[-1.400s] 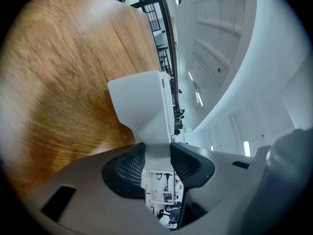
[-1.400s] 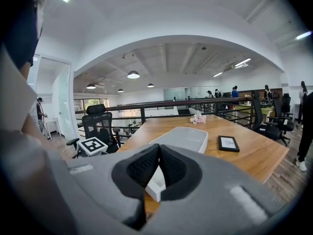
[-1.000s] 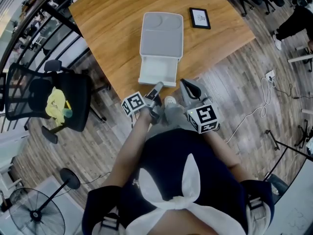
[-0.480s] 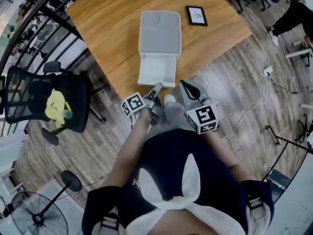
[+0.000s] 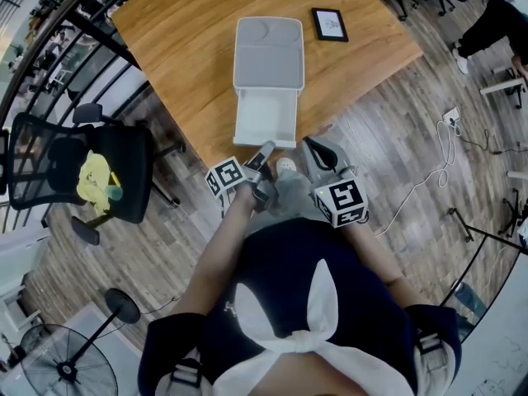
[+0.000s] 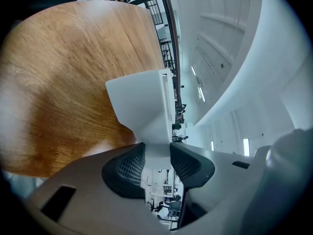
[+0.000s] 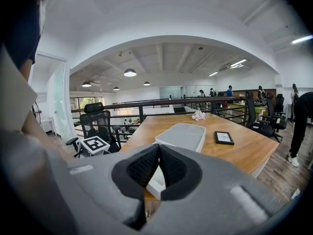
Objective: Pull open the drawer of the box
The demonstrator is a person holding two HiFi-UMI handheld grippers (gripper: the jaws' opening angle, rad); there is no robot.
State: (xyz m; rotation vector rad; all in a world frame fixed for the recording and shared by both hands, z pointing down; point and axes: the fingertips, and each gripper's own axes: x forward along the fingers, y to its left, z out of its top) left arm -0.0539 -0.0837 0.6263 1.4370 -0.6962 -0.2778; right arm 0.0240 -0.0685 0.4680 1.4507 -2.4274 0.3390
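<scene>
- Nothing much has moved since a second ago: both grippers sit where they were by the desk's near edge. Only the head view has drifted a little, so the box and the frame lie slightly further up and left in it.
- At far left a black office chair (image 5: 78,167) stands on the wooden floor (image 5: 396,130), off the desk's left corner, with something yellow (image 5: 95,180) on its seat.
- The left gripper (image 5: 264,151) reaches to the front of the drawer. In its own view its fingers (image 6: 131,164) pinch a white lip of the drawer's front, which fills the gap between the two pads.
- The desk (image 5: 181,64) is bare wood around the box.
- The box (image 5: 269,52), pale grey with a flat lid, lies in the middle of the desk with its long side running away from the person.
- The drawer (image 5: 266,118) stands pulled out of the box's near end, open and white inside. Its front reaches the desk's near edge.
- The right gripper (image 5: 313,147) hangs just right of the drawer's front corner, apart from it. Its fingers (image 7: 142,168) are pressed together at the tips with nothing between them.
- A small black picture frame (image 5: 329,24) lies flat on the desk, just right of the box's far end.
- A pale cable (image 5: 429,180) trails over the floor at the right.
</scene>
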